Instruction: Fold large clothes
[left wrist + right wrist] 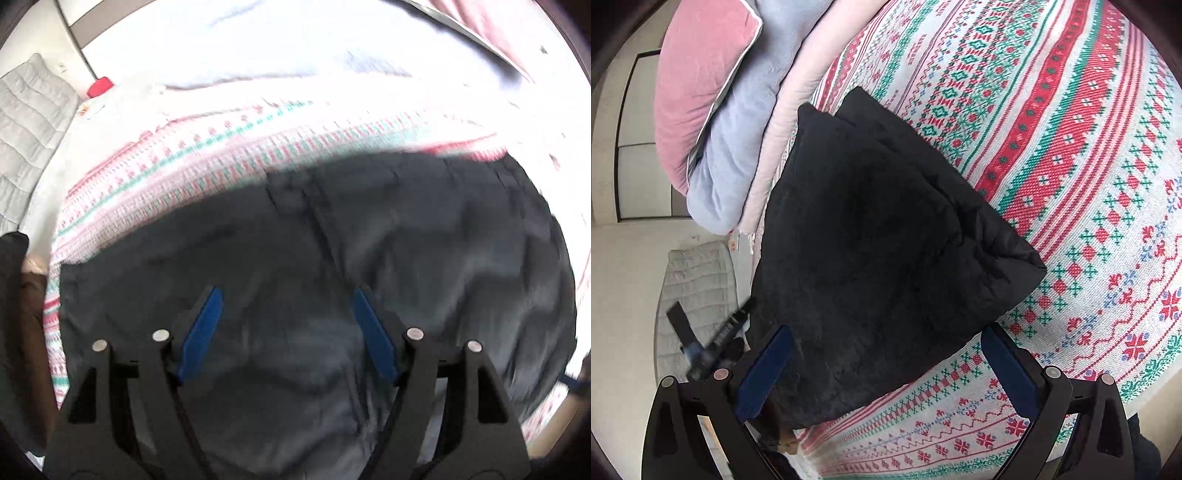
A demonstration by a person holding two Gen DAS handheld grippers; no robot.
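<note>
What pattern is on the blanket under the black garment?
The blanket has red, green and blue cross-stitch style bands on white, clearest in the right wrist view; the black garment lies on it.

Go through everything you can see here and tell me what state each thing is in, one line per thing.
Black padded garment: folded into a compact bundle, lying on the bedspread.
Patterned bedspread: spread flat under the garment.
Pink pillow: leaning on the pale blue blanket.
Pale blue blanket: bunched up beside the garment.
Left gripper: open, above the garment, holding nothing.
Right gripper: open, holding nothing.
</note>
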